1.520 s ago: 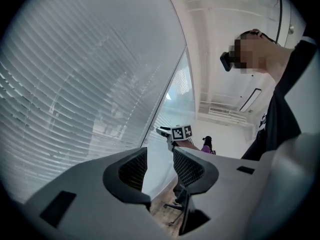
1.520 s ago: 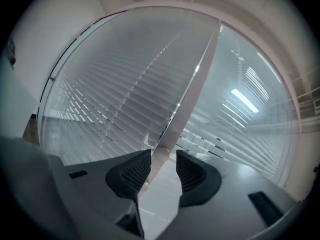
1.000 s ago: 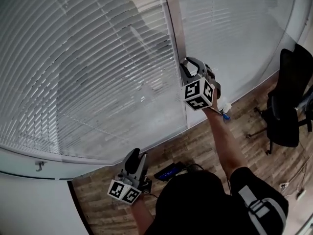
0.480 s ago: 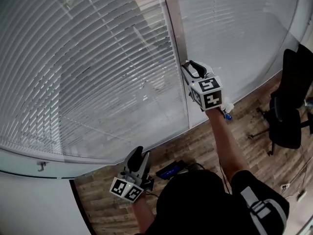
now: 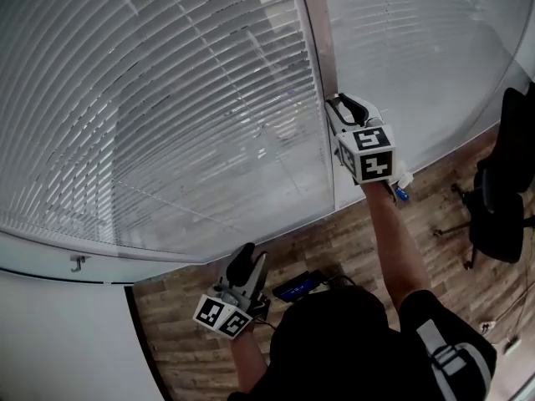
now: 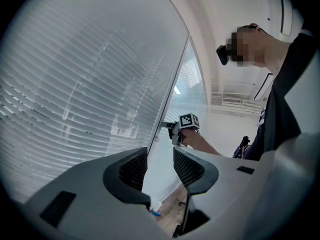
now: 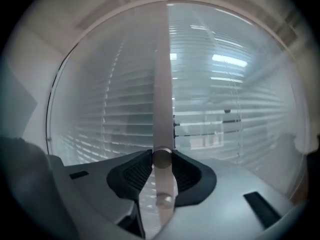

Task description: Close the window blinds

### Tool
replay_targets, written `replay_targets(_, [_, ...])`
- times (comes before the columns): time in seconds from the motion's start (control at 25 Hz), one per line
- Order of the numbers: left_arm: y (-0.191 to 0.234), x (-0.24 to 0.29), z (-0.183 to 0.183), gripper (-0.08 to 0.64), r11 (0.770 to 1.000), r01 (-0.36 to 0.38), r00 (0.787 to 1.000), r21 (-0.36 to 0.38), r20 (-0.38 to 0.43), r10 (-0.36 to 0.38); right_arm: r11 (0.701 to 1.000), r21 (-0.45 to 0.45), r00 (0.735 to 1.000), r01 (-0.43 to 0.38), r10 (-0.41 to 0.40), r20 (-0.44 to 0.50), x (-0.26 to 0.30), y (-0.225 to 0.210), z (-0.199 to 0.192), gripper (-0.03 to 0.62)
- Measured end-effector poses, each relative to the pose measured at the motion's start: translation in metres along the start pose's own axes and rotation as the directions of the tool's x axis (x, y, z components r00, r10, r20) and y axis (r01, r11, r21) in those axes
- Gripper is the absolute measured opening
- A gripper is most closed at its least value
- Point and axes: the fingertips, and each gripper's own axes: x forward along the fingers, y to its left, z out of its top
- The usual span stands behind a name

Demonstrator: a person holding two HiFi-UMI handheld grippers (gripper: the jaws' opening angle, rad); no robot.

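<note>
Across the head view from 9 to 12 o'clock hang the blinds (image 5: pixel 167 115), their slats tilted, with thin dark gaps low at 9 o'clock. A post (image 5: pixel 322 57) splits them from a second blind-covered pane at 1 o'clock. The right tool (image 5: pixel 347 111) is held up against that post at about 2 o'clock from centre. The left tool (image 5: pixel 249 261) sits low at 6 o'clock, over the wooden floor (image 5: pixel 368 241) and well apart from the blinds. A chair (image 5: pixel 501 199) stands at 3 o'clock.

From the left gripper view, the left tool (image 6: pixel 160 156) has its jaws apart with nothing between them. The blinds (image 6: pixel 75 94) fill 9 to 11 o'clock, and the right tool (image 6: pixel 175 132) shows just above the jaws, at the post.

Looking along the right tool (image 7: pixel 161 156), its jaws are clamped on a pale upright wand (image 7: pixel 163 184), which runs from 6 o'clock up through the gap. The blinds (image 7: pixel 225 109) spread behind on both sides, their slats level.
</note>
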Motion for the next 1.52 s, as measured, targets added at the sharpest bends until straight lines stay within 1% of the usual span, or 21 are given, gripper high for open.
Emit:
replay_targets(0.04, [-0.001,-0.002,-0.001,0.173,1.000,-0.007,1.000,-0.002,-0.003,0.007,0.996,0.086,0.999,-0.039,0.037,0.018,0.001,-0.001,-0.001,0.129])
replay_targets(0.08, [-0.002,-0.005,-0.003,0.173,1.000,-0.013,1.000,-0.004,-0.006,0.013,0.988,0.138,0.997,-0.069,0.065,0.036,0.000,-0.001,-0.003,0.130])
replay_targets(0.16, [-0.005,-0.010,-0.006,0.173,1.000,-0.025,1.000,-0.008,-0.013,0.025,0.977,0.185,0.994,-0.102,0.092,0.063,-0.006,-0.002,-0.007,0.130])
replay_targets(0.28, [-0.009,-0.021,-0.009,0.173,0.999,-0.045,0.999,-0.014,-0.024,0.044,0.966,0.226,0.991,-0.123,0.107,0.081,-0.028,-0.005,-0.027,0.130])
replay_targets(0.36, [-0.008,-0.027,-0.012,0.173,0.998,-0.055,0.998,-0.021,-0.031,0.054,0.958,0.246,0.988,-0.150,0.139,0.062,-0.046,-0.008,-0.056,0.130])
replay_targets(0.48, [-0.009,-0.032,-0.017,0.173,0.998,-0.050,0.998,-0.035,-0.046,0.049,0.944,0.287,0.982,-0.162,0.183,-0.046,-0.087,-0.015,-0.128,0.129])
replay_targets(0.56, [-0.017,-0.037,-0.020,0.173,0.999,-0.024,0.998,-0.046,-0.058,0.021,0.919,0.373,0.975,-0.130,0.187,-0.121,-0.132,-0.020,-0.179,0.129])
replay_targets(0.64, [-0.026,-0.039,-0.024,0.173,0.999,0.023,0.998,-0.046,-0.061,-0.025,0.876,0.474,0.973,-0.090,0.178,-0.144,-0.179,-0.021,-0.214,0.129])
replay_targets(0.72, [-0.035,-0.043,-0.028,0.173,0.996,0.075,0.995,-0.045,-0.056,-0.078,0.832,0.550,0.977,-0.070,0.167,-0.129,-0.219,-0.014,-0.232,0.126])
replay_targets(0.76, [-0.041,-0.045,-0.032,0.173,0.993,0.105,0.993,-0.052,-0.051,-0.108,0.817,0.573,0.980,-0.062,0.158,-0.120,-0.238,-0.009,-0.235,0.126])
replay_targets(0.8, [-0.048,-0.049,-0.037,0.173,0.988,0.138,0.989,-0.063,-0.046,-0.141,0.810,0.584,0.983,-0.054,0.146,-0.110,-0.257,-0.002,-0.235,0.126])
replay_targets(0.84, [-0.055,-0.054,-0.044,0.173,0.983,0.169,0.984,-0.077,-0.041,-0.173,0.808,0.587,0.986,-0.051,0.134,-0.098,-0.276,0.006,-0.233,0.126])
replay_targets(0.92, [-0.068,-0.068,-0.059,0.173,0.969,0.224,0.973,-0.101,-0.030,-0.228,0.818,0.572,0.990,-0.058,0.119,-0.069,-0.312,0.026,-0.223,0.126])
replay_targets(1.0, [-0.088,-0.084,-0.075,0.173,0.952,0.277,0.960,-0.130,-0.007,-0.281,0.848,0.526,0.993,-0.058,0.106,-0.060,-0.356,0.043,-0.211,0.126])
replay_targets(1.08, [-0.113,-0.097,-0.093,0.173,0.926,0.330,0.943,-0.182,0.021,-0.332,0.888,0.459,0.992,-0.027,0.082,-0.100,-0.409,0.049,-0.206,0.126])
replay_targets(1.12, [-0.125,-0.102,-0.101,0.173,0.914,0.349,0.936,-0.206,0.028,-0.351,0.899,0.438,0.989,-0.002,0.066,-0.131,-0.434,0.050,-0.209,0.126])
replay_targets(1.16, [-0.135,-0.108,-0.107,0.173,0.904,0.363,0.930,-0.224,0.032,-0.366,0.899,0.437,0.986,0.024,0.051,-0.159,-0.456,0.050,-0.214,0.126])
replay_targets(1.24, [-0.153,-0.122,-0.112,0.173,0.890,0.387,0.920,-0.242,0.036,-0.390,0.879,0.473,0.983,0.065,0.027,-0.184,-0.489,0.051,-0.223,0.126])
replay_targets(1.28, [-0.158,-0.127,-0.111,0.173,0.885,0.397,0.916,-0.243,0.040,-0.400,0.868,0.492,0.984,0.073,0.019,-0.178,-0.499,0.051,-0.223,0.126])
replay_targets(1.36, [-0.161,-0.131,-0.106,0.173,0.888,0.399,0.915,-0.227,0.047,-0.400,0.861,0.505,0.989,0.058,0.018,-0.144,-0.503,0.055,-0.212,0.126])
replay_targets(1.52, [-0.162,-0.145,-0.090,0.173,0.914,0.366,0.930,-0.173,0.081,-0.357,0.888,0.457,0.991,-0.050,0.101,-0.087,-0.494,0.079,-0.186,0.126])
